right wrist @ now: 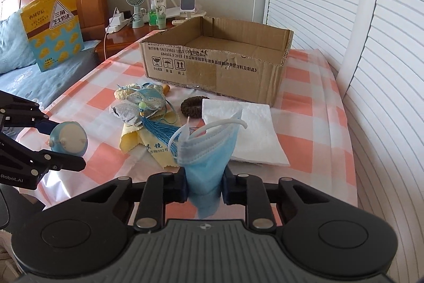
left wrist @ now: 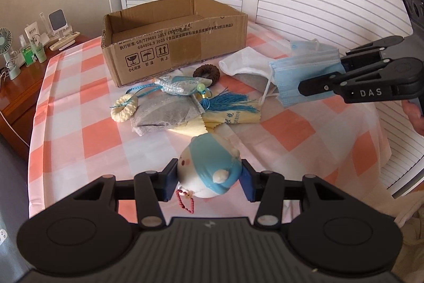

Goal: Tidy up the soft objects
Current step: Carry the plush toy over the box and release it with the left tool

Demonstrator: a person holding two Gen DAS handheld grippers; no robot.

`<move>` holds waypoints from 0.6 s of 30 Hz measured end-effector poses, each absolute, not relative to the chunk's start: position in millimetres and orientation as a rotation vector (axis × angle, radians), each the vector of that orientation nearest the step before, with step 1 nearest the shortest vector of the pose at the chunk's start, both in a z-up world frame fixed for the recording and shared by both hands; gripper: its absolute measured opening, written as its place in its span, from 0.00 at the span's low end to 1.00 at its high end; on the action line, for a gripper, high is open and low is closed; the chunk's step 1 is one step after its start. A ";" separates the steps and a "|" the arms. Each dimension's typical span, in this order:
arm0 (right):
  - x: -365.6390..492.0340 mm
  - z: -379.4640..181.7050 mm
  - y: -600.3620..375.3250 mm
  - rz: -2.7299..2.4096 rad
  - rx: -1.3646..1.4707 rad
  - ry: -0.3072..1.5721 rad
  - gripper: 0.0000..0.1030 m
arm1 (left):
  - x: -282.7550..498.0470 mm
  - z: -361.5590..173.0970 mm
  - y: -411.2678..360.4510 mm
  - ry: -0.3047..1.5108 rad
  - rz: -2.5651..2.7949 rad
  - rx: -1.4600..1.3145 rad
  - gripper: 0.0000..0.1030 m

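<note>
Left tool: closed around a round plush doll, blue cap, red bead loop dangling underneath; held just above the checked cloth on the bench.

Right tool: pinched shut on a folded blue face mask, ear loops sticking up loose; also lifted clear of the bench.

Box: open cardboard, far side of the bench, looks empty inside from both views.

Leftover pile: charm with blue tassel, grey pouch, yellow cloth, cream ring, all touching or overlapping between the tools and the box; brown hair tie and white cloth near the box front.

Stage, best guess: both items grabbed, drop into the box not done yet.

Risk, doll: round and squishy, gripped across its sides only, so could pop out forward if squeezed harder or swung fast.

Risk, bead loop: hanging low, could snag the tassel or pile on the way over.

Risk, mask: limp, loose loops could catch the box's torn front edge, leaving it draped on the rim.

Risk, tools: both heading for one box, so could bump over the opening.
</note>
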State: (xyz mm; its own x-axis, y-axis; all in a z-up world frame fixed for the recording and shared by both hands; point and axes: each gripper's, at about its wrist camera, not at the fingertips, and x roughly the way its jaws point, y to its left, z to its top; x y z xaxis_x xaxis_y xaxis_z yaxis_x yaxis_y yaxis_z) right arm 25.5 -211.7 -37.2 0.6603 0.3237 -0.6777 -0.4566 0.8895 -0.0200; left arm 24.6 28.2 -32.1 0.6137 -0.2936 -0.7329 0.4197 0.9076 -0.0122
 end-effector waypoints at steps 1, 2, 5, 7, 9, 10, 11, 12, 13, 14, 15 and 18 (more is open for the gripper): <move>24.1 -35.4 -211.5 0.449 -0.197 0.724 0.24 | 24.5 -31.0 27.9 0.811 -0.416 0.168 0.46; 22.3 -33.2 -211.5 0.453 -0.199 0.717 0.24 | 24.5 -29.8 27.7 0.811 -0.419 0.169 0.46; 17.9 -24.3 -213.0 0.480 -0.190 0.704 0.24 | 24.9 -25.0 27.2 0.813 -0.433 0.171 0.46; 15.0 -17.1 -213.1 0.493 -0.193 0.690 0.24 | 26.3 -20.9 27.1 0.814 -0.444 0.177 0.46; 13.3 -9.4 -213.3 0.503 -0.200 0.673 0.24 | 29.4 -14.6 26.8 0.811 -0.456 0.188 0.46; 13.9 -5.1 -213.5 0.506 -0.204 0.667 0.24 | 31.8 -10.4 26.8 0.807 -0.464 0.194 0.46; 15.1 -2.0 -213.6 0.507 -0.208 0.662 0.24 | 34.6 -6.3 26.7 0.803 -0.470 0.201 0.46; 17.3 1.4 -213.6 0.505 -0.210 0.655 0.24 | 39.2 -1.3 26.5 0.797 -0.476 0.212 0.46; 20.5 4.5 -213.7 0.500 -0.214 0.647 0.24 | 43.9 3.0 26.2 0.791 -0.480 0.223 0.46; 23.6 7.3 -213.7 0.494 -0.219 0.640 0.24 | 50.3 7.9 25.8 0.784 -0.483 0.236 0.46; 27.1 9.6 -213.7 0.488 -0.222 0.634 0.24 | 57.3 12.7 25.4 0.778 -0.483 0.248 0.46; 38.5 16.7 -213.9 0.485 -0.225 0.615 0.24 | 83.2 27.1 22.7 0.753 -0.479 0.284 0.46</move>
State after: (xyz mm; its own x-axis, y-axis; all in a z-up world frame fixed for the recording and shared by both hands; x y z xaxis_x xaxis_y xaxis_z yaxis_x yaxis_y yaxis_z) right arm 38.5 -213.9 16.7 0.7095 0.3679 -0.6011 -0.4990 0.8645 -0.0599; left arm 83.2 22.7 27.1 0.6297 -0.3129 -0.7111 0.5118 0.8557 0.0768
